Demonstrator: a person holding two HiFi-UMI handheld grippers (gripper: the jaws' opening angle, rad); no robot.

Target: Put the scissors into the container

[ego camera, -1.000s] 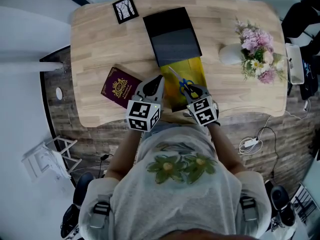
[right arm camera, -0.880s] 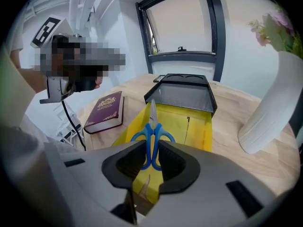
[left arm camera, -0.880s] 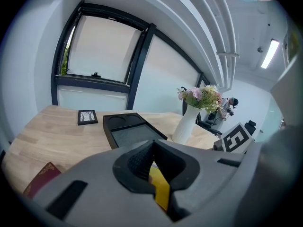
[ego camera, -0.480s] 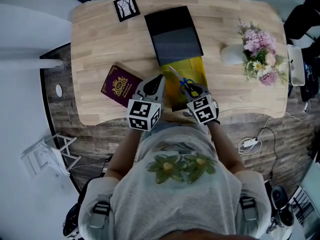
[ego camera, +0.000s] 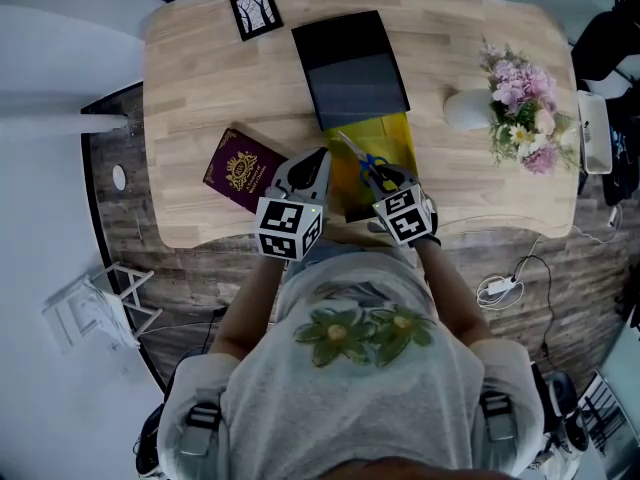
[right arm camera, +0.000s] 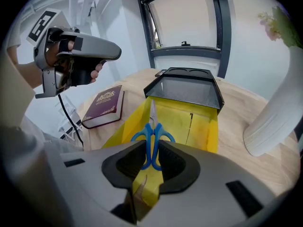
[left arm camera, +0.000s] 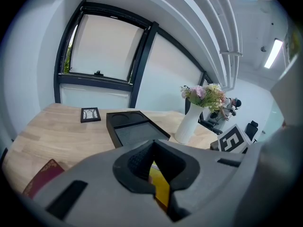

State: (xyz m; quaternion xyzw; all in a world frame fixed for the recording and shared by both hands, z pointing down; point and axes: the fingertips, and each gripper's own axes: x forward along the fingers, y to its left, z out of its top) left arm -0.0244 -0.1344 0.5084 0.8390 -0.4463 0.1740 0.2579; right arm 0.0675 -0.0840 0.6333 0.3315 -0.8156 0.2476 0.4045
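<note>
Passport (ego camera: 240, 171): flat on the table (ego camera: 200, 98), left of the yellow container, well clear of the work; little chance of a knock.

Left gripper (left arm camera: 152, 148): risk of nudging the container's left wall and shifting it if lowered carelessly. Hovers beside that wall, tipped gently downward, jaws together at the tips with nothing caught between them; only yellow shows past them.

Yellow container (right arm camera: 203, 126): open on the table, far end tucked under the black tray (right arm camera: 187, 91). Looks light, so likely to slide or fold under a push.

Scissors (right arm camera: 152, 138): gripped by the blue handles, over the container's near left part, blades closed and pointing away along the left wall. Cannot tell whether the tip touches the yellow floor. If let go here, the blade could land on that wall and tip out onto the table; a tip dragged forward could snag the wall.

Right gripper (right arm camera: 151, 159): pitched steeply downward over the container's near end, jaws closed narrowly on the scissor handles. A loose pinch could let the scissors swing.

Vase (ego camera: 465, 110): well to the right, flowers above; at risk only from a wide sweep of the right arm.
</note>
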